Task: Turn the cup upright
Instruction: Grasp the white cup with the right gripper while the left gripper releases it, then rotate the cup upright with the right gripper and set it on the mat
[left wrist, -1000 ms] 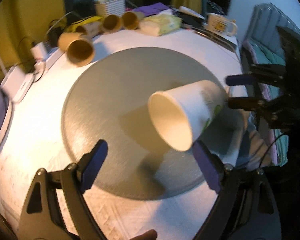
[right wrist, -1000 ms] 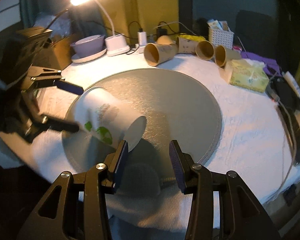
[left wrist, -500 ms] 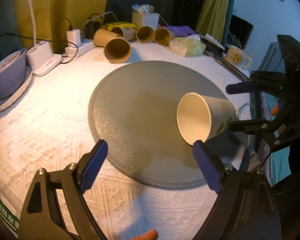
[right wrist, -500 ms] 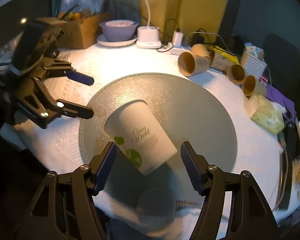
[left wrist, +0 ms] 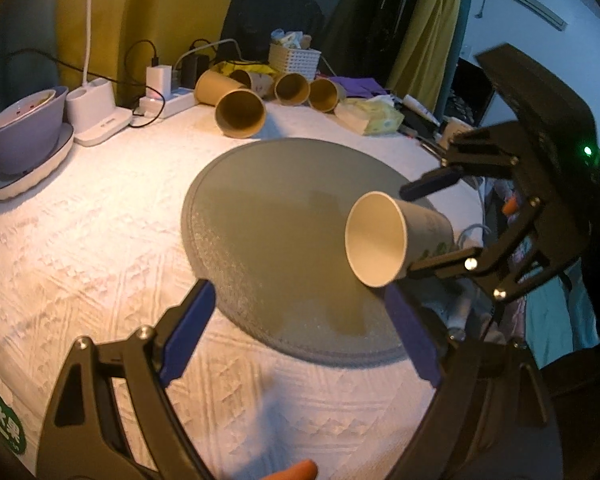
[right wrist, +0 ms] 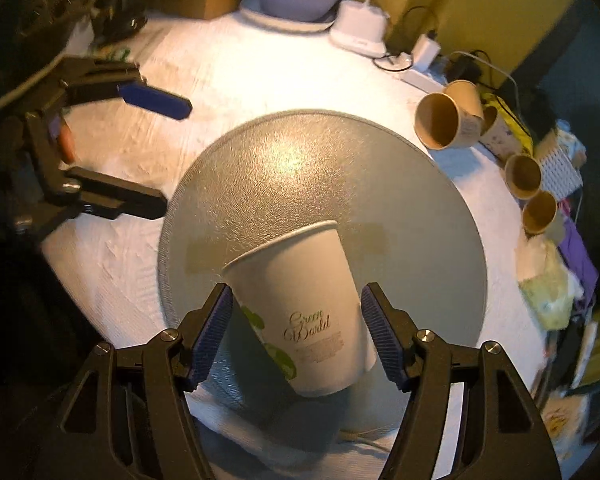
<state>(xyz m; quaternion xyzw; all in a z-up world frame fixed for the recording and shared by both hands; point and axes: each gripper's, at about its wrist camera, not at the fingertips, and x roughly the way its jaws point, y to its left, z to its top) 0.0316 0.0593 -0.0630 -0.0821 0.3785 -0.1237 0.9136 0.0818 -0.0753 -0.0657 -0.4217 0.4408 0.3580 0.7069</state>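
Observation:
A white paper cup (right wrist: 300, 312) with green print lies on its side between the fingers of my right gripper (right wrist: 296, 332), held above the round grey mat (right wrist: 320, 176). Both pads press its sides, base toward the camera, mouth pointing away. In the left wrist view the cup (left wrist: 392, 236) shows its open mouth, with the right gripper (left wrist: 428, 228) around its body at the mat's (left wrist: 268, 216) right edge. My left gripper (left wrist: 300, 332) is open and empty, hovering over the near edge of the mat. It shows at the left of the right wrist view (right wrist: 160, 152).
Several brown paper cups (left wrist: 240, 114) lie on their sides at the back of the white tablecloth, with a tissue pack (left wrist: 374, 116), a white basket (left wrist: 294, 60), a power strip and chargers (left wrist: 160, 100). A purple bowl on a plate (left wrist: 24, 136) and a lamp base (left wrist: 98, 112) stand at the left.
My right gripper has swung round with the cup, so the cup's mouth now points away from its camera. My left gripper has drawn back from the cup and stays open.

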